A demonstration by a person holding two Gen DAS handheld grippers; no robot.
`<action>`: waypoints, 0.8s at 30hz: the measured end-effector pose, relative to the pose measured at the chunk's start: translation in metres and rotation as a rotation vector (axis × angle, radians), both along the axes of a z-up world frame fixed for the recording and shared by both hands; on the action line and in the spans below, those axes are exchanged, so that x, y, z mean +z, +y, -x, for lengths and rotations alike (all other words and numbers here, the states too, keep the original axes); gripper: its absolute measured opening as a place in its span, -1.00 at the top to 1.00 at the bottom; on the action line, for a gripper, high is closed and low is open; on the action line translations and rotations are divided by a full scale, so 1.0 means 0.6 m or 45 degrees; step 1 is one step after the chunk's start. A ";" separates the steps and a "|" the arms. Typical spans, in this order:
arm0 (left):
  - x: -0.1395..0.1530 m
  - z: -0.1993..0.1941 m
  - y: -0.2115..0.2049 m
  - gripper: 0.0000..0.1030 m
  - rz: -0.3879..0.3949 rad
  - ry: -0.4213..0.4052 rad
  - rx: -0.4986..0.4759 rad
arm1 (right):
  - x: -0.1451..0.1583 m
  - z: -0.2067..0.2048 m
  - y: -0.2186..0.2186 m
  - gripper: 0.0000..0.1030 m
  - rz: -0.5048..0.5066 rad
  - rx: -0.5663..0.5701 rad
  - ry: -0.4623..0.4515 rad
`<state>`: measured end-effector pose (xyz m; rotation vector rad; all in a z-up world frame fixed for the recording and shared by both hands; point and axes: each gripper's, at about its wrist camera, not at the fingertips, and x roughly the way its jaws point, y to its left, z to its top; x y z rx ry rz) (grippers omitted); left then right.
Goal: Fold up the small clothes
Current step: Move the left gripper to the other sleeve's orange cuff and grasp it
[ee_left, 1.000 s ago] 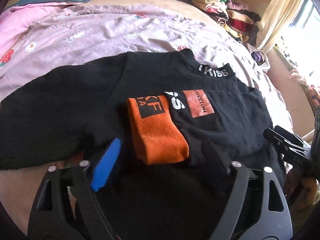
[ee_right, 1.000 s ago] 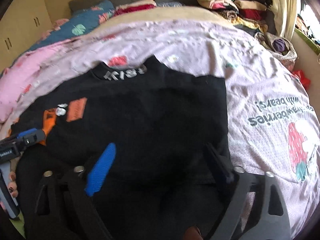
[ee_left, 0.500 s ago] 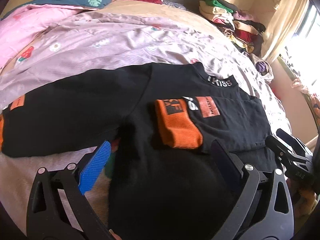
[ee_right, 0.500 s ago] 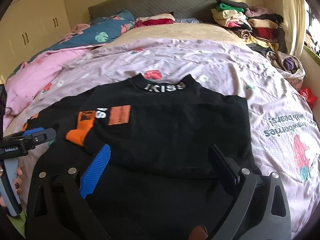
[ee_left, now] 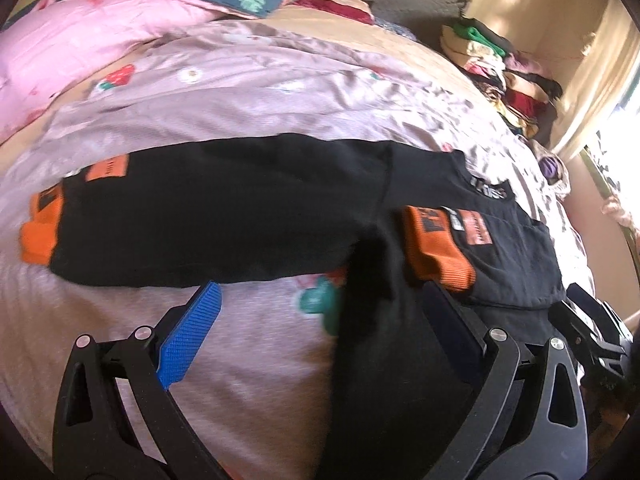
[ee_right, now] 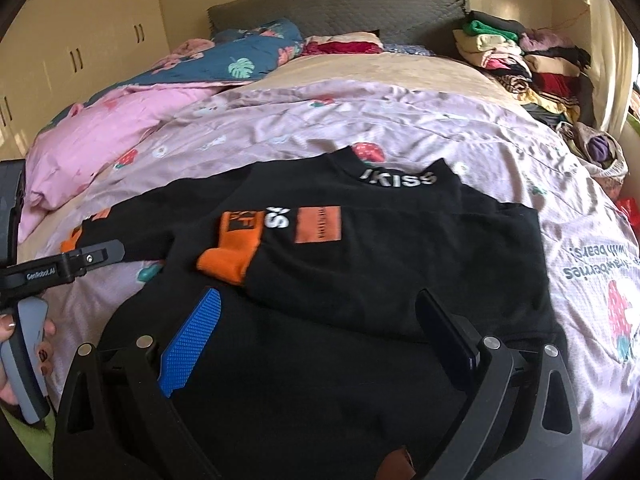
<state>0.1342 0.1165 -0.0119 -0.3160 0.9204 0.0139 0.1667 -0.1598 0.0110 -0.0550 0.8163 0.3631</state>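
Observation:
A black sweatshirt (ee_right: 400,264) with orange cuffs lies flat on the bed. Its right sleeve is folded across the chest, orange cuff (ee_right: 232,252) near the middle. Its left sleeve (ee_left: 208,216) lies spread out to the left, orange cuff (ee_left: 42,228) at its end. My left gripper (ee_left: 320,312) is open and empty, above the bedsheet beside the shirt's lower left edge. My right gripper (ee_right: 320,320) is open and empty above the shirt's lower body. The left gripper also shows at the left edge of the right wrist view (ee_right: 80,260).
The bed has a mauve strawberry-print sheet (ee_right: 400,120). A pink quilt (ee_right: 104,128) and a blue pillow (ee_right: 248,60) lie at the far left. A pile of folded clothes (ee_right: 520,64) stands at the far right by the curtain.
Both grippers have pulled back from the shirt. My left gripper swung left, so the spread left sleeve and its orange cuff came into view. The shirt has not moved.

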 end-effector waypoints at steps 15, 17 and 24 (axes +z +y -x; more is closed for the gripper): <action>-0.015 0.041 0.133 -0.82 0.005 0.009 0.201 | -0.004 0.021 0.109 -0.89 0.043 0.119 0.022; -0.018 0.045 0.147 -0.82 0.005 0.013 0.224 | -0.004 0.023 0.125 -0.89 0.054 0.141 0.022; -0.030 0.056 0.204 -0.82 0.049 0.025 0.323 | -0.007 0.031 0.178 -0.89 0.093 0.214 0.019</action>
